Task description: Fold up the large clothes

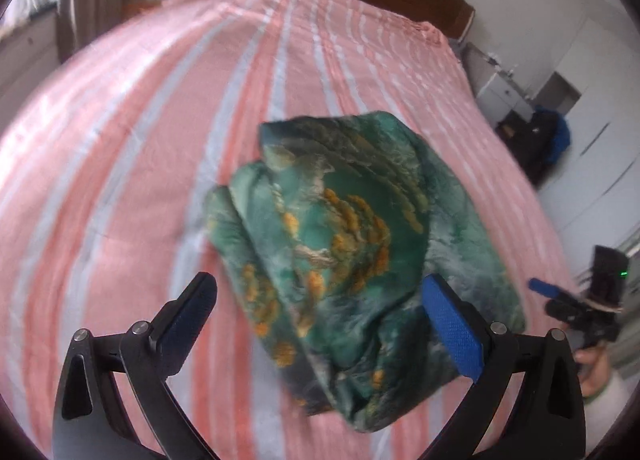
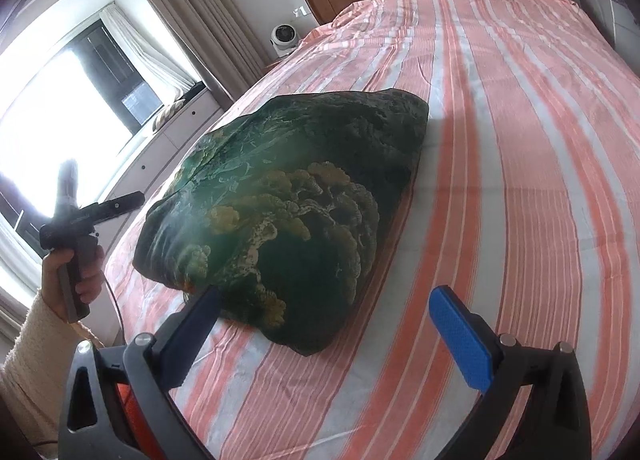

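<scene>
Green silky garment with gold floral print (image 2: pixel 280 212), bundled on pink-striped bed (image 2: pixel 520 180), long axis toward headboard. Right gripper (image 2: pixel 324 320) nearer, just short of garment's near edge; left gripper (image 1: pixel 320 312) above it. Both fingers wide, empty.

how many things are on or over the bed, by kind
green patterned garment: 1
left gripper: 1
right gripper: 1
pink striped bedsheet: 1
total: 4

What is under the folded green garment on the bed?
The folded green garment with yellow print lies on the pink and white striped bedsheet. The sheet shows all around it; whatever is directly beneath the bundle is covered.
</scene>
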A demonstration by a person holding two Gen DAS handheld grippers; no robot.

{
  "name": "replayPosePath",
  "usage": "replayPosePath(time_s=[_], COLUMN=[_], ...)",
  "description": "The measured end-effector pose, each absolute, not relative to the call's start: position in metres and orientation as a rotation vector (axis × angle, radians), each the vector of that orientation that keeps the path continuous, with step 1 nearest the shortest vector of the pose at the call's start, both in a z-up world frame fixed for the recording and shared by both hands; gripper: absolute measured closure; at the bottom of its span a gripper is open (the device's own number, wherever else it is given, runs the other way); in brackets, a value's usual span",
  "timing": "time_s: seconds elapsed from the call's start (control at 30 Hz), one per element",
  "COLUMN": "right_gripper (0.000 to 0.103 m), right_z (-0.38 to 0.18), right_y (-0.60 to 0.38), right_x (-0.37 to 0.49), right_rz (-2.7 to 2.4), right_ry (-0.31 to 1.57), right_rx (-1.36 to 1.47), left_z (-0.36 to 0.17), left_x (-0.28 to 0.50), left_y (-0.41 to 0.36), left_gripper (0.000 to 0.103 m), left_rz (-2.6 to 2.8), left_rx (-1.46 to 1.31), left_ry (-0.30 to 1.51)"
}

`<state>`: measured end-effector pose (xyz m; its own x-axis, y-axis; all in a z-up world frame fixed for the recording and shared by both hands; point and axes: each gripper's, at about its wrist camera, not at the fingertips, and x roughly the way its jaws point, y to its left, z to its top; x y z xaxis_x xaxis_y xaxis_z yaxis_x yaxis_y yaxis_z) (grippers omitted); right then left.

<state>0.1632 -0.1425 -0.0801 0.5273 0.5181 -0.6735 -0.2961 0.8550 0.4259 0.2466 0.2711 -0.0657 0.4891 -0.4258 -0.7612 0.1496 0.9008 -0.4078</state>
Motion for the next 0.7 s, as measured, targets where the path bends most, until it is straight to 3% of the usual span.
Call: replayPosePath(time_s=[0.23,0.5,0.67,0.7], right_gripper=[0.000,0.000,0.000,0.000], right_z=[-0.101,-0.174,-0.200,-0.196], right_y=[-0.139,-0.107,-0.103,-0.097], right_x=[0.247,0.307,0.326,0.327], right_rz=[0.598,0.651,0.683,0.679], right_ry=[1.015,1.220,1.324,1.323], right_rx=[0.567,0.662,0.729,0.678], left_z=[-0.141,-0.193,-0.198,-0.194], left_x=[0.301,0.312,0.318,0.318], left_y=[0.285,0.284,0.276,0.271], left_gripper=[0.000,0.000,0.000,0.015], left_rz=[-0.413,-0.474,-0.459,-0.447], left_rx=[-0.510,-0.618,-0.629,-0.607], left_ry=[1.209,1.254,1.277,1.275])
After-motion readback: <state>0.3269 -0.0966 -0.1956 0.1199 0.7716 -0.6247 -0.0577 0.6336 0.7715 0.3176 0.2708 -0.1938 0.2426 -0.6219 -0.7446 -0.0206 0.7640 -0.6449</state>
